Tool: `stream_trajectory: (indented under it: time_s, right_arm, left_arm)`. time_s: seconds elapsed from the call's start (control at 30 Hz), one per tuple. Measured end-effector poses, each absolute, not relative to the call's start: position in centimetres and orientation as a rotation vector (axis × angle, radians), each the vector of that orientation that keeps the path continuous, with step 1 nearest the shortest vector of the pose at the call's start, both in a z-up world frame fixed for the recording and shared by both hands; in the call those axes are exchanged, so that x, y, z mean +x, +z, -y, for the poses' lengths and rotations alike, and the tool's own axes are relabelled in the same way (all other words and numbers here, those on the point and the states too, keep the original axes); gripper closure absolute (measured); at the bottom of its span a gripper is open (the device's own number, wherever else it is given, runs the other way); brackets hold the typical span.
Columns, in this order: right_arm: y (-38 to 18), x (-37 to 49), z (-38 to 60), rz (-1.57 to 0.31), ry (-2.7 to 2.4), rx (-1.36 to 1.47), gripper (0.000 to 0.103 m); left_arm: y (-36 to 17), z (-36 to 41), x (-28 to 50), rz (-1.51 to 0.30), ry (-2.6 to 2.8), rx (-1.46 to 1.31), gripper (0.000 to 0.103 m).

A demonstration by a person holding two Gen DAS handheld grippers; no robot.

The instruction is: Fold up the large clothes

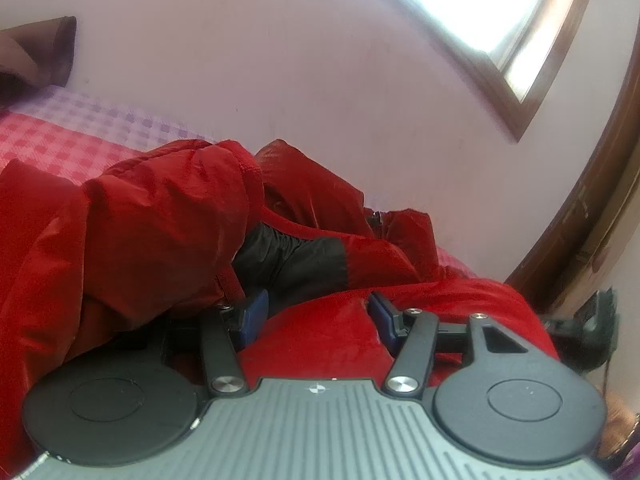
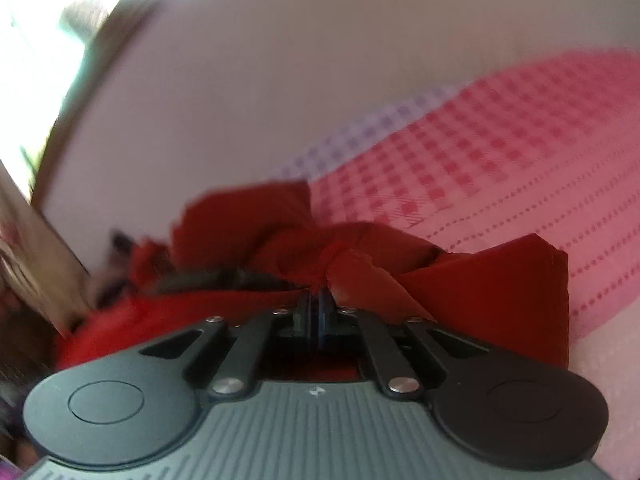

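Note:
A red padded jacket [image 1: 160, 216] with a black lining patch [image 1: 296, 264] lies bunched on a pink checked bed sheet [image 1: 60, 140]. My left gripper [image 1: 316, 312] is open, its blue-padded fingers resting low on the red fabric with cloth between and under them. In the right wrist view the same red jacket [image 2: 500, 280] is bunched in front of the camera. My right gripper [image 2: 320, 300] is shut on a fold of the red jacket. That view is blurred.
A pale pink wall [image 1: 320, 80] runs behind the bed. A window with a brown frame [image 1: 520, 40] is at the upper right. A dark brown pillow or cloth [image 1: 40, 52] sits at the far left. The checked sheet [image 2: 500, 160] stretches to the right.

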State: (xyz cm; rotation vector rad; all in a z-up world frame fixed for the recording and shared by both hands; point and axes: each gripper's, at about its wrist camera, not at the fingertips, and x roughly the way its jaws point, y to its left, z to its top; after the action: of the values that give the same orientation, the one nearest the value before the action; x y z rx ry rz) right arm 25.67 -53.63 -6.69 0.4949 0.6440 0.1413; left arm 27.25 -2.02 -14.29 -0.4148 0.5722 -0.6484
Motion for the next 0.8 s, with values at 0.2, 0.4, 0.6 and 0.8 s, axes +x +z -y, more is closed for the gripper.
stream_trajectory:
  time_s: [0.2, 0.4, 0.6, 0.8]
  right_arm:
    - [-7.9, 25.0, 53.7, -0.632, 0.140, 0.505, 0.103]
    - [-7.6, 25.0, 52.5, -0.632, 0.118, 0.429, 0.103]
    - [-7.6, 24.8, 52.7, -0.629, 0.126, 0.443, 0.103]
    - [-7.7, 24.7, 53.0, -0.623, 0.138, 0.469, 0.103]
  left_arm:
    - [-14.2, 1.6, 26.5, -0.547, -0.643, -0.415, 0.045]
    - [-12.1, 1.0, 25.5, -0.496, -0.565, -0.355, 0.043]
    - [-9.1, -0.8, 26.5, -0.454, -0.410, -0.363, 0.043]
    - [-10.6, -2.1, 29.0, -0.536, -0.302, -0.360, 0.045]
